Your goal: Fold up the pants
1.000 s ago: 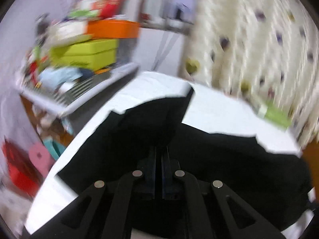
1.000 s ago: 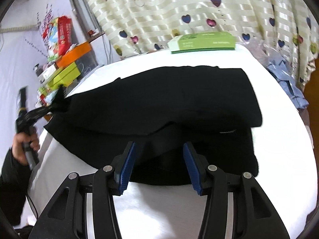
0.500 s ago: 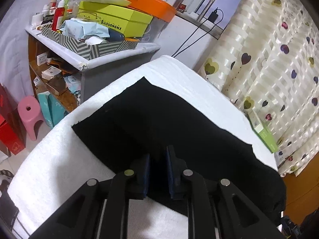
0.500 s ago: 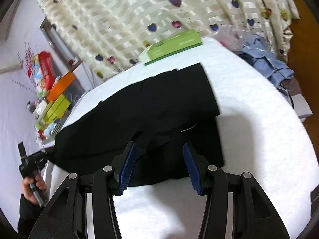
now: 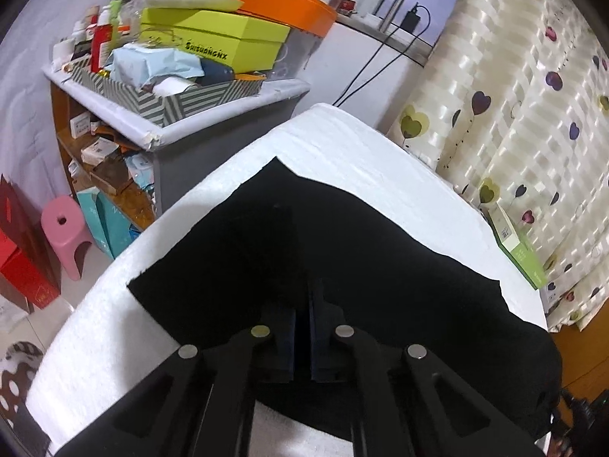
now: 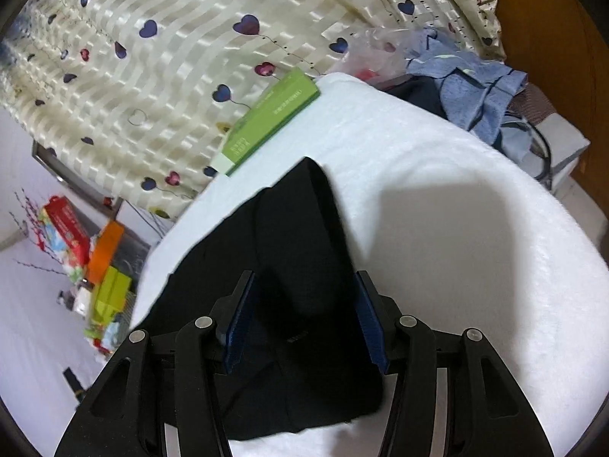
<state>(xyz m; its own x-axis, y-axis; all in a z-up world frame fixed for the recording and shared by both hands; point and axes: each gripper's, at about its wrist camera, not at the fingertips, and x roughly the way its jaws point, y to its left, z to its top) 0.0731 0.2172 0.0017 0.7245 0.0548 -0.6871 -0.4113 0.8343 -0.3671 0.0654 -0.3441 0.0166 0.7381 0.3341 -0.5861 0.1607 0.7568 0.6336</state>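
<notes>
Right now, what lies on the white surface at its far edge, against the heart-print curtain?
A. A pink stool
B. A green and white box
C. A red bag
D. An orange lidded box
B. In the right wrist view a green and white box lies on the white surface right at the curtain, beyond the black pants; the left wrist view shows it there too.

We see a green box (image 6: 266,122) at 11 o'clock by our heart curtain (image 6: 182,57) | blue clothes (image 6: 475,91) at 1 | cluttered shelf (image 5: 171,87) at 10 | pink stool (image 5: 64,232) at 9
</notes>
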